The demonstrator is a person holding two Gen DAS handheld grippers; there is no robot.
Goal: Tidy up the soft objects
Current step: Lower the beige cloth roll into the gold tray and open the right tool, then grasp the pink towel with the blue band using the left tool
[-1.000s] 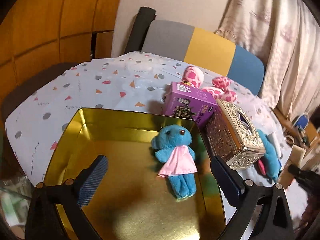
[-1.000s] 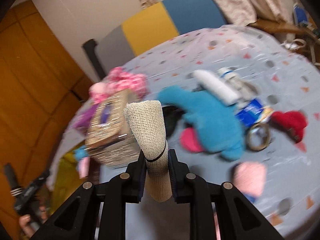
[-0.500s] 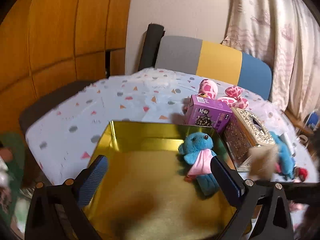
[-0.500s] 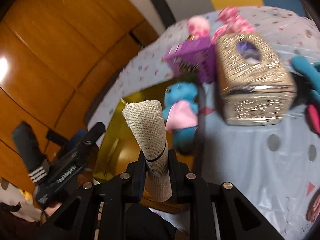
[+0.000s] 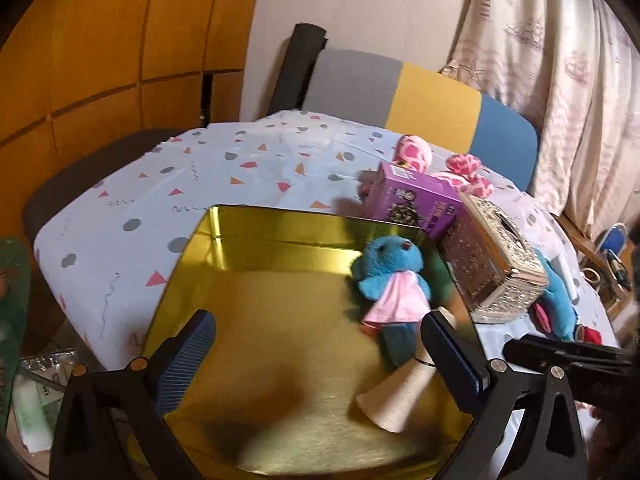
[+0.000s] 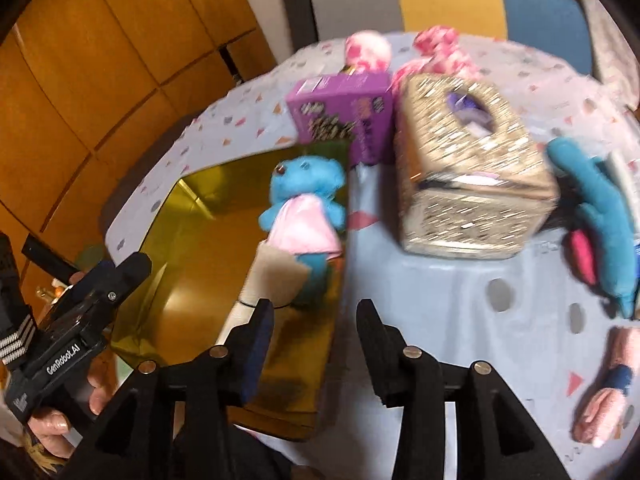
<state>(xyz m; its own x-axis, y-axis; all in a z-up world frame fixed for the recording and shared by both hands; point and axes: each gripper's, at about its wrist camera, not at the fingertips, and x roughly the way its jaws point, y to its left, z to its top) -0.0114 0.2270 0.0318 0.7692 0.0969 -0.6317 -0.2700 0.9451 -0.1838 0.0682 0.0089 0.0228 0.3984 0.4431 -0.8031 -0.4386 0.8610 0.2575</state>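
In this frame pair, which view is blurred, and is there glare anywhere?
Right wrist view: motion smear across the glittery tissue box and purple box; fisheye bends the edges. Left wrist view: sharper, with a pale glare patch on the gold tray floor, beside the beige fabric roll.

One marking reads clearly — "GenRobot.AI", white on the black body of the left gripper point(image 6: 86, 312), seen from the right wrist. The purple box point(image 5: 416, 204) carries printed characters and a white label — too blurred to read.
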